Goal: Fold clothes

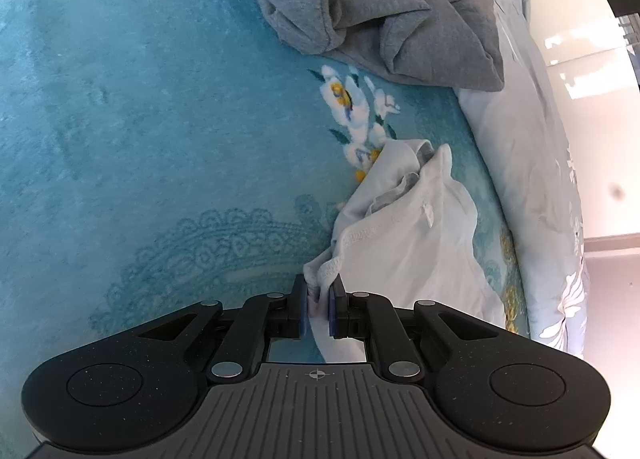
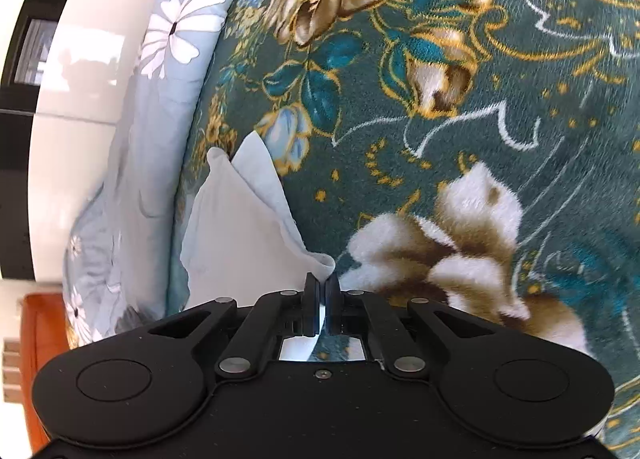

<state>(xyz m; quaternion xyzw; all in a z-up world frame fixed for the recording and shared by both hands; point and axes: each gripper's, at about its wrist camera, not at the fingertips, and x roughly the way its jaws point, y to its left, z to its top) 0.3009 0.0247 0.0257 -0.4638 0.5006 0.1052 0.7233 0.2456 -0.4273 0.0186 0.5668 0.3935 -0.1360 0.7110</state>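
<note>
Between the left gripper's [image 1: 319, 295] dark pads, a bunched hem of the white garment [image 1: 404, 227] is being pinched; the jaws are standing almost together with the stitched edge squeezed in the gap. From that pinch the pale cloth is spreading forward and to the right of the claw, ending in a crumpled collar-like fold ahead. It is lying on a teal plush blanket [image 1: 140, 119], whose white and yellow flower print [image 1: 356, 115] is showing just beyond the garment. Farther ahead of the claw, a heap of grey clothing [image 1: 380, 31] is sitting rumpled, well apart from the white piece. To the left of the claw the blanket is stretching out bare and flat. To the right, a light floral quilt [image 1: 532, 163] is forming the rounded edge of the bed, with pale glossy floor [image 1: 600, 107] past it.

Through the right wrist camera, the right gripper [image 2: 321, 293] is clamping down fully on a thin corner of the same white garment [image 2: 236, 219], which is fanning out ahead and to the left of that claw. To its right, the blanket's dark green floral part [image 2: 460, 139] is lying uncovered. To its left, the quilt [image 2: 168, 59] is marking the bed edge, with floor [image 2: 72, 99] and a piece of orange-brown wooden furniture [image 2: 44, 359] beyond.

No containers are showing in either view.
</note>
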